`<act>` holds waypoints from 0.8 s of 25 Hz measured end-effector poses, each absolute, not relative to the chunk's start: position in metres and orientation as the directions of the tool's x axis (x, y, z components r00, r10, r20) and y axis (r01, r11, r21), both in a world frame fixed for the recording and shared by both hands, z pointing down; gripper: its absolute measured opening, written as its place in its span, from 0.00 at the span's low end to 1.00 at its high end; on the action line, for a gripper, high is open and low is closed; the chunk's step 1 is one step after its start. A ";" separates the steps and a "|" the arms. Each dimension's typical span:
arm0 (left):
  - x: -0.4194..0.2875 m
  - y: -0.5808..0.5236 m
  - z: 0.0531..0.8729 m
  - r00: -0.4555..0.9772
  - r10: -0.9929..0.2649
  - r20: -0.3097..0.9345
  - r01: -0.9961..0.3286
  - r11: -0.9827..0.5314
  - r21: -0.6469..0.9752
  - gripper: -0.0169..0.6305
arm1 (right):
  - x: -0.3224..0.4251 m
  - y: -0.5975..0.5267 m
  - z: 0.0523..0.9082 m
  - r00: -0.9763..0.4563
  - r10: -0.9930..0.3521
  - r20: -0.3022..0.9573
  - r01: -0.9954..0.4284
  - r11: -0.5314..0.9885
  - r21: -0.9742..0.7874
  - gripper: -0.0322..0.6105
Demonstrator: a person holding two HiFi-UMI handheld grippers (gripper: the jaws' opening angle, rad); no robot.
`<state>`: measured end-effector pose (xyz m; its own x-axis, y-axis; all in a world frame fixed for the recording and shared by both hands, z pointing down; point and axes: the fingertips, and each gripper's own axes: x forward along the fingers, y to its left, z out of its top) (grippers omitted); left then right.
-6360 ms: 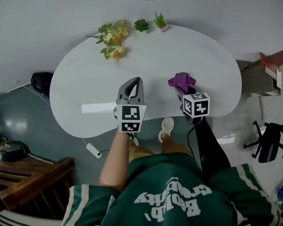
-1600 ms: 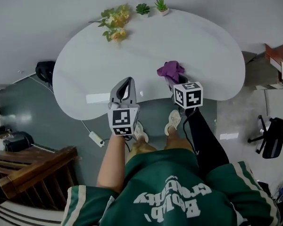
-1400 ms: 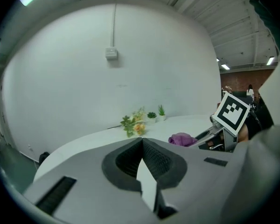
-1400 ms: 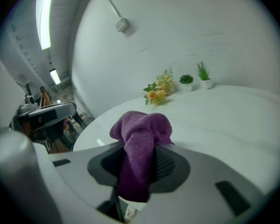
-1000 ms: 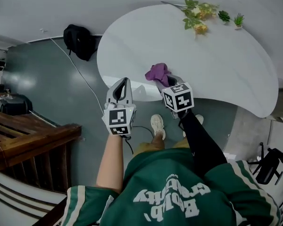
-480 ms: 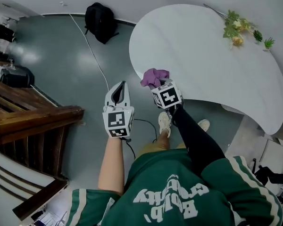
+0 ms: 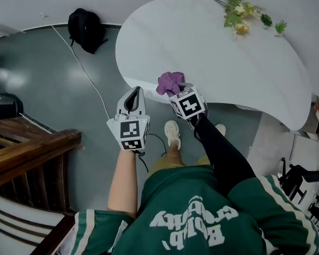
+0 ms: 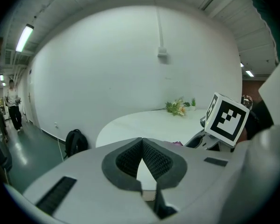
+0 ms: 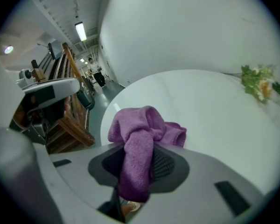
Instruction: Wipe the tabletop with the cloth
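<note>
Right tool (image 7: 175, 91) gripping the cloth (image 7: 170, 82): jaws clamped on a hanging fold, with the rest bunched above them in a purple wad. Placed right at the near-left rim of the white bench (image 7: 218, 57), the wad lying over the edge; hard to say whether pressed onto the top or only brushing it. Left tool (image 7: 135, 92) closed on nothing, jaws meeting at the tips, off the bench and above the grey floor (image 7: 69, 84), just beside the right tool. At the far end of the bench, well apart from the cloth: flowers (image 7: 238, 16) and 2 small plants (image 7: 266, 19). On the floor near the wall, a black backpack (image 7: 85, 28).
</note>
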<state>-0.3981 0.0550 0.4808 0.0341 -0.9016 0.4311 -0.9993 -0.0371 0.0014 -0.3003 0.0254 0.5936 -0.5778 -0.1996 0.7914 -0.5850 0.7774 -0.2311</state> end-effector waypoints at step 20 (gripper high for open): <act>-0.077 -0.036 0.485 0.267 -0.865 0.425 -0.957 -0.291 0.008 0.03 | 0.044 -0.047 0.591 -0.493 -0.351 0.796 -0.767 0.608 -0.206 0.24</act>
